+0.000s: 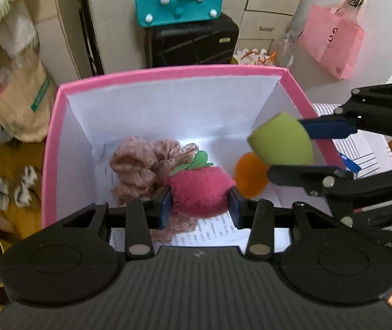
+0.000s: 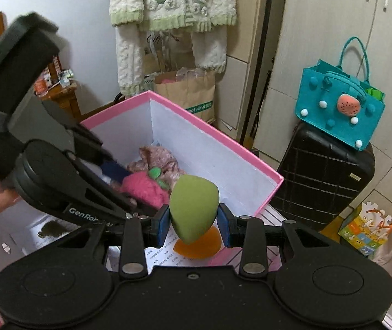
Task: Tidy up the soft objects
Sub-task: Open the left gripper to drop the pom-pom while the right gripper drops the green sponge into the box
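Observation:
A pink box [image 1: 168, 73] with white inner walls stands open in front of me; it also shows in the right wrist view [image 2: 223, 137]. My left gripper [image 1: 200, 203] is shut on a fuzzy pink strawberry plush [image 1: 198, 189] with a green leaf, held inside the box. A crumpled dusty-pink fabric piece [image 1: 138, 165] lies on the box floor behind it. My right gripper [image 2: 193, 222] is shut on a green egg-shaped sponge [image 2: 194, 209] above the box's right side; the sponge also shows in the left wrist view [image 1: 281, 143]. An orange sponge [image 1: 251, 176] lies on the box floor below it.
A black suitcase [image 2: 322, 181] with a teal felt bag [image 2: 339, 110] on top stands behind the box. A pink paper bag [image 1: 333, 41] hangs at right. A brown paper bag [image 1: 22, 96] and clutter stand at left. Printed paper [image 1: 218, 233] lines the box floor.

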